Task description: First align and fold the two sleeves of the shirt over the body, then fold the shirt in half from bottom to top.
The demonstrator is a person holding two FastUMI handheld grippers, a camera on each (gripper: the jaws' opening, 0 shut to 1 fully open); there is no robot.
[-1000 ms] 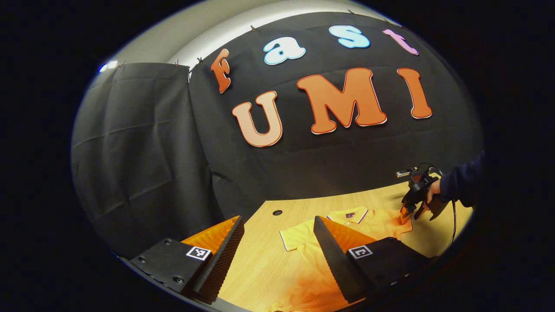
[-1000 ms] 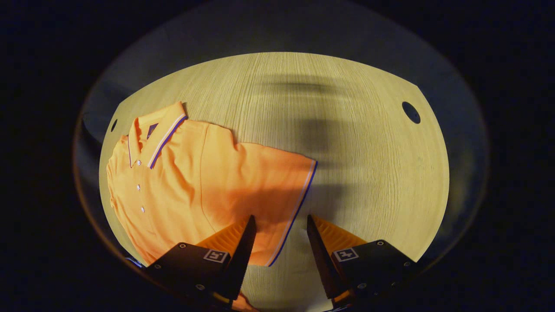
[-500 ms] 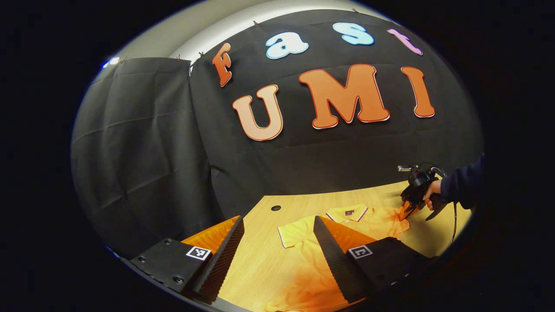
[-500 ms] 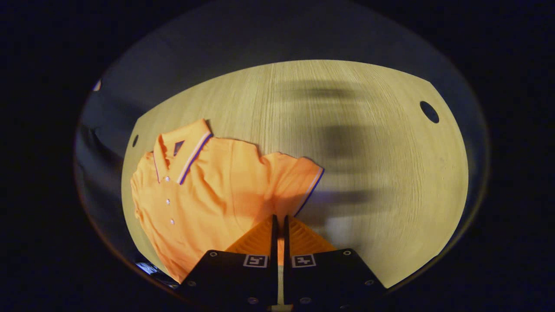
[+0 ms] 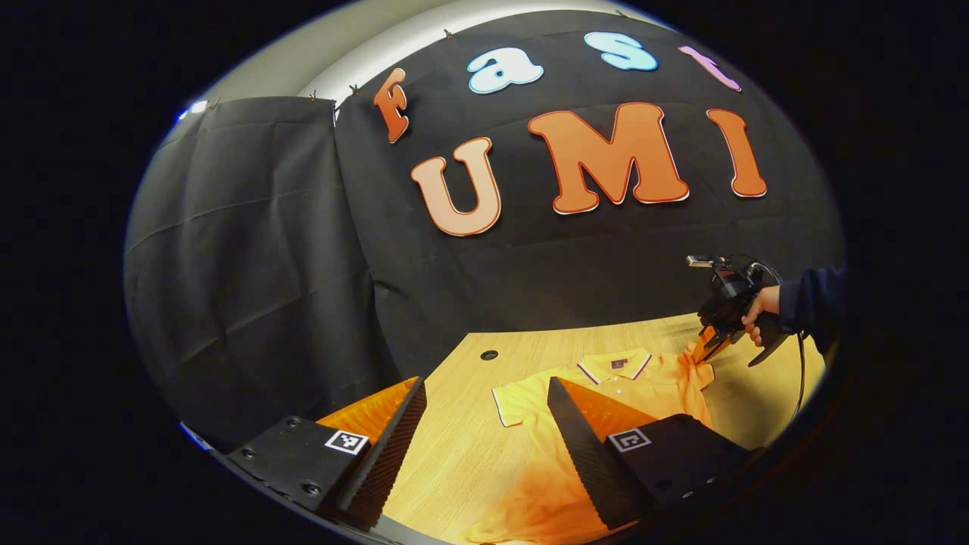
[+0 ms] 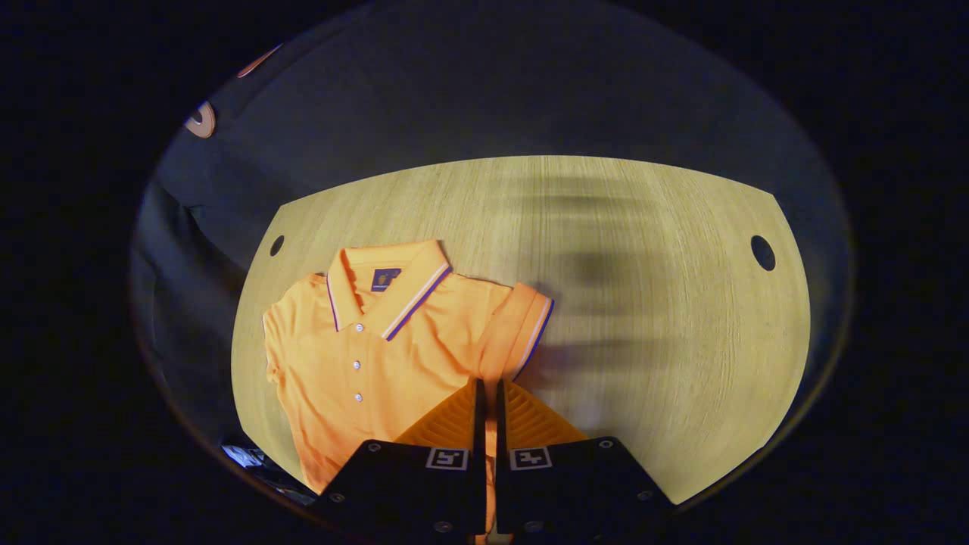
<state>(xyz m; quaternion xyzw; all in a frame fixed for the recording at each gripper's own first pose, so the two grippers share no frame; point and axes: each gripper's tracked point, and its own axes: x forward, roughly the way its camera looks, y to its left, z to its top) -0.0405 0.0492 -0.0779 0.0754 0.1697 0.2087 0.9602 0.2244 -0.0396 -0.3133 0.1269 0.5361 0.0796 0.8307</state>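
We saw one orange polo shirt [image 6: 363, 356] on the wooden table [image 6: 643, 318], its sleeve [image 6: 522, 333] at twelve o'clock pinched by our right gripper [image 6: 487, 393], while our left gripper [image 5: 484, 393] stood apart.

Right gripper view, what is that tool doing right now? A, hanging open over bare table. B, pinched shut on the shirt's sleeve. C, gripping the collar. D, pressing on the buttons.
B: the right tool has its fingers closed together with orange cloth of the sleeve between them, lifted off the table, apart from the collar.
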